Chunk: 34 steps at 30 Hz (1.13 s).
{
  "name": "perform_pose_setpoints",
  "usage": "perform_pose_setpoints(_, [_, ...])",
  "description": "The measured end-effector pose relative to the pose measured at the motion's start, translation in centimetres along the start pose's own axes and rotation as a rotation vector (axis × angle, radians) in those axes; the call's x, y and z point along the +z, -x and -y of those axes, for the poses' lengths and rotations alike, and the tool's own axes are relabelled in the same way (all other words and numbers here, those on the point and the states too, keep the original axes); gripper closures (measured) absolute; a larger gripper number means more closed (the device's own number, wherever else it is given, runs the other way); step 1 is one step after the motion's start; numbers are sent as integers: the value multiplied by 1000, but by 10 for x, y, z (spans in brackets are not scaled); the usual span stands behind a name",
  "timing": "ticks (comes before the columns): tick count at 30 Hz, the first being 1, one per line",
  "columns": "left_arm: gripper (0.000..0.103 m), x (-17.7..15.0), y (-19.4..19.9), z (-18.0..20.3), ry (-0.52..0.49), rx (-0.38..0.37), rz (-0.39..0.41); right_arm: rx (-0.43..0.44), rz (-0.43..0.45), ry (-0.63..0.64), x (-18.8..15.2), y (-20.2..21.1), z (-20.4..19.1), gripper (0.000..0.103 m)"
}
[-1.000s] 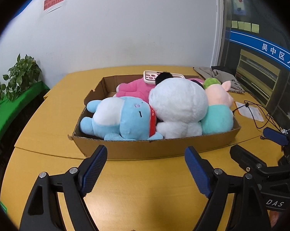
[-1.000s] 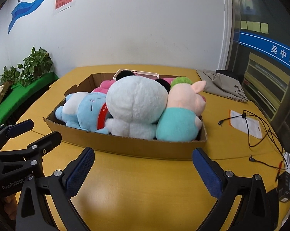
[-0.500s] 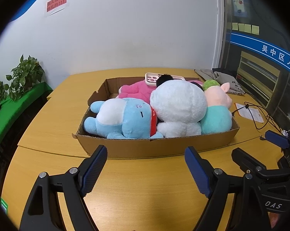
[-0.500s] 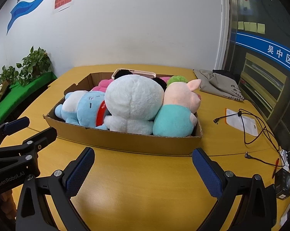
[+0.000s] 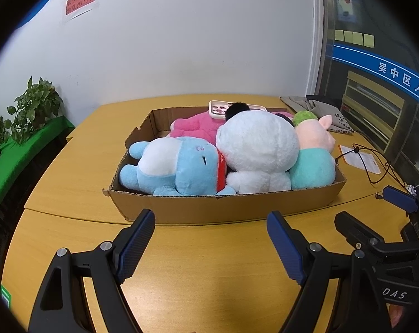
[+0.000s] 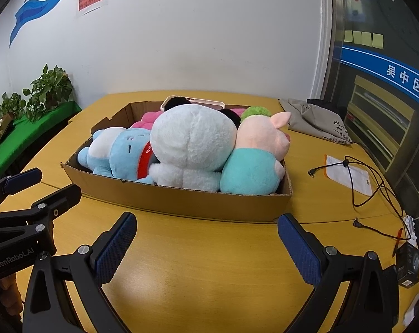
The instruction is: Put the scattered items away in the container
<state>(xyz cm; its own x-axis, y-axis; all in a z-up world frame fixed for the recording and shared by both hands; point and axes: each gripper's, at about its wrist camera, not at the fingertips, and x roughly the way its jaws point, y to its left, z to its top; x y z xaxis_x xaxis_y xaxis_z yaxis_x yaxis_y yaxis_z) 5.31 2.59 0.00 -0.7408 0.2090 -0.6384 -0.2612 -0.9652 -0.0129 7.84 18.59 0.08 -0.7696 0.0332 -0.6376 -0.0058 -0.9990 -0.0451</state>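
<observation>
A shallow cardboard box (image 5: 223, 208) (image 6: 181, 202) sits on the yellow table and holds several plush toys: a blue one (image 5: 178, 169) (image 6: 120, 155), a big white one (image 5: 259, 144) (image 6: 192, 138), a pink-headed pig in teal (image 5: 315, 149) (image 6: 262, 149) and a pink one (image 5: 198, 127) at the back. A phone case (image 5: 223, 108) rests on the far rim. My left gripper (image 5: 210, 245) is open and empty, in front of the box. My right gripper (image 6: 206, 245) is open and empty, also in front of the box.
A grey cloth bag (image 6: 315, 122) lies at the table's far right. A black cable (image 6: 362, 183) and a white packet (image 6: 348, 174) lie right of the box. A small black box (image 6: 408, 263) sits at the right edge. Potted plants (image 6: 48, 88) stand at the left.
Both grippers have drawn back a little from the box and risen slightly. The toys and the box have not moved. Both grippers stay open.
</observation>
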Motion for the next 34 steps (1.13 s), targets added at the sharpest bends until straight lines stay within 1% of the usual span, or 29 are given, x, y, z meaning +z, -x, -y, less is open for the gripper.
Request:
perform_pose_setpoints(11, [20, 1, 0, 4, -11, -3, -5, 2, -3, 1, -1, 0, 1, 0])
perform_pose_setpoints(19, [20, 0, -5, 4, 1, -16, -19, 1, -10, 4, -3, -2, 1, 0])
perform_pose_setpoints(24, [18, -1, -7, 2, 11, 7, -25, 0, -12, 8, -3, -3, 0, 0])
perform_pose_setpoints(29, [18, -4, -11, -2, 26, -34, -44, 0, -17, 8, -3, -5, 0, 0])
perform_pose_setpoints(32, [18, -6, -12, 0, 15, -21, -48, -1, -15, 9, -3, -6, 0, 0])
perform_pose_setpoints(34, [18, -6, -13, 2, 3, 8, -43, -2, -16, 9, -3, -7, 1, 0])
